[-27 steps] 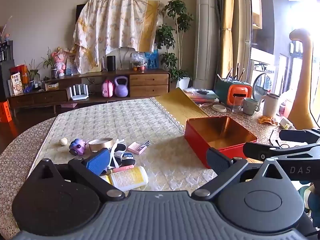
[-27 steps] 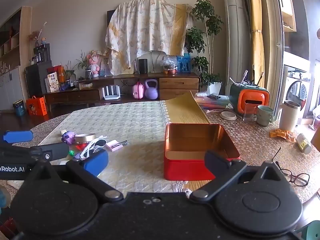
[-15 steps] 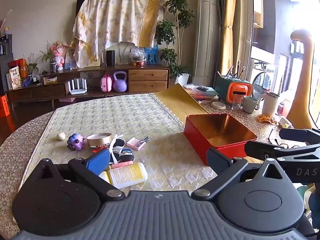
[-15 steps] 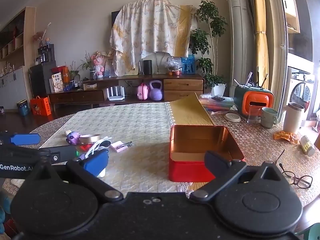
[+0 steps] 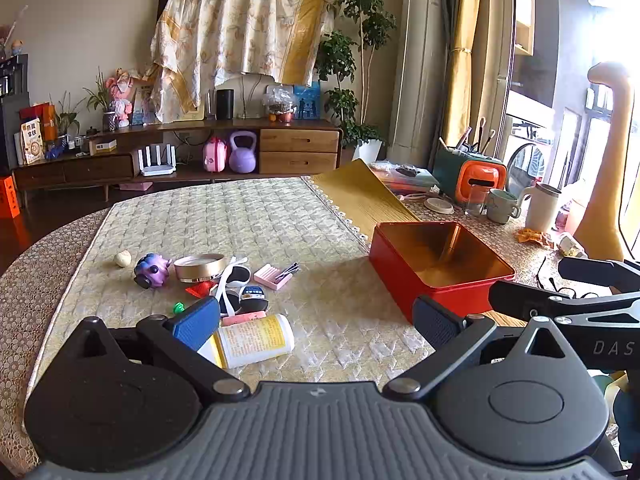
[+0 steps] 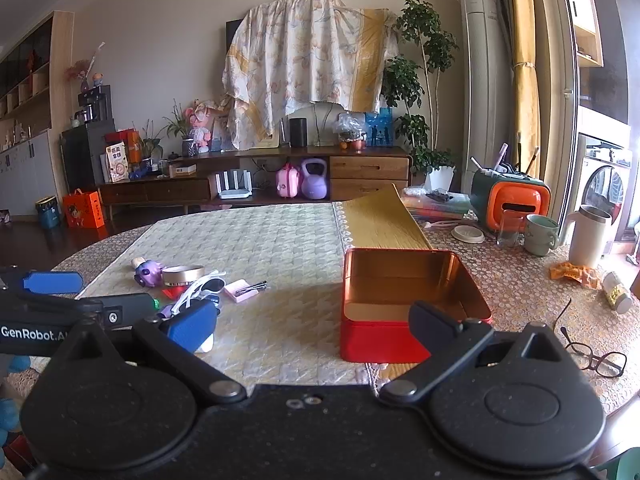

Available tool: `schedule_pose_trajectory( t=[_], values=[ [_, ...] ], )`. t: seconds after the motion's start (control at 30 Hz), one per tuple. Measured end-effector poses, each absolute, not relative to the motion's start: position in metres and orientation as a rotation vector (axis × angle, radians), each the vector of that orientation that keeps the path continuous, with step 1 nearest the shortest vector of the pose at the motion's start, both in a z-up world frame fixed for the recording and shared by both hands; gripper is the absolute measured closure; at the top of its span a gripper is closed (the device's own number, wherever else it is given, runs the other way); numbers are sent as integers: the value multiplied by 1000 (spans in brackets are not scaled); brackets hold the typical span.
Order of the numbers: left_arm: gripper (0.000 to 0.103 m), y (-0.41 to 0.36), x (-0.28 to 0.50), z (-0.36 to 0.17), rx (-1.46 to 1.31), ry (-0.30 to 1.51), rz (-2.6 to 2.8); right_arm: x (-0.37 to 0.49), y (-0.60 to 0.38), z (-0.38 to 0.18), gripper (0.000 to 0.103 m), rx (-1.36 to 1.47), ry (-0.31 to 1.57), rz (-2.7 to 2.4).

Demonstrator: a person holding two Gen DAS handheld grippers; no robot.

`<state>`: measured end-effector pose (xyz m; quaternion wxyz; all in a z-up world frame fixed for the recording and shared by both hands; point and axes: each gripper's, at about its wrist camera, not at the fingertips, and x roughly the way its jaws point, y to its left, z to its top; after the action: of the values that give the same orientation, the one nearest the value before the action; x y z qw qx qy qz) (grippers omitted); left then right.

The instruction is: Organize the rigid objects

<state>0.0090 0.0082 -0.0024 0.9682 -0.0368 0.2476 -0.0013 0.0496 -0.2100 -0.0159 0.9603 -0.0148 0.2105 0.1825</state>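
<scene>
An open red tin box (image 5: 440, 268) (image 6: 404, 300) with a gold inside stands on the quilted cloth, empty. Left of it lies a cluster of small items: a white and yellow bottle (image 5: 252, 340) on its side, white sunglasses (image 5: 234, 280) (image 6: 202, 286), a gold-rimmed round tin (image 5: 199, 267) (image 6: 183, 274), a purple toy (image 5: 151, 270) (image 6: 147, 271), a pink comb case (image 5: 273, 276) (image 6: 240, 290). My left gripper (image 5: 316, 318) hovers open just before the bottle, nothing between its fingers. My right gripper (image 6: 312, 318) stands open near the box's front left corner, holding nothing.
The box's gold lid (image 6: 380, 220) leans behind it. Glasses (image 6: 592, 358), a white jug (image 6: 588, 236), a mug (image 6: 540, 234), an orange and green organizer (image 6: 508, 200) and a small bottle (image 6: 616, 292) crowd the table's right side. A sideboard (image 5: 180, 156) stands beyond the table.
Both grippers have drawn slightly back and up from the table; the box and the small items appear lower and a little farther. Nothing on the table has moved.
</scene>
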Motion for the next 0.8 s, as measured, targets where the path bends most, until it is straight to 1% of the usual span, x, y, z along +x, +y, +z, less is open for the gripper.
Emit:
schedule_pose_trajectory(
  t=[0.8],
  values=[
    [0, 5, 11, 0, -33, 488, 10, 47, -206, -14, 0, -43, 424, 379]
  ],
)
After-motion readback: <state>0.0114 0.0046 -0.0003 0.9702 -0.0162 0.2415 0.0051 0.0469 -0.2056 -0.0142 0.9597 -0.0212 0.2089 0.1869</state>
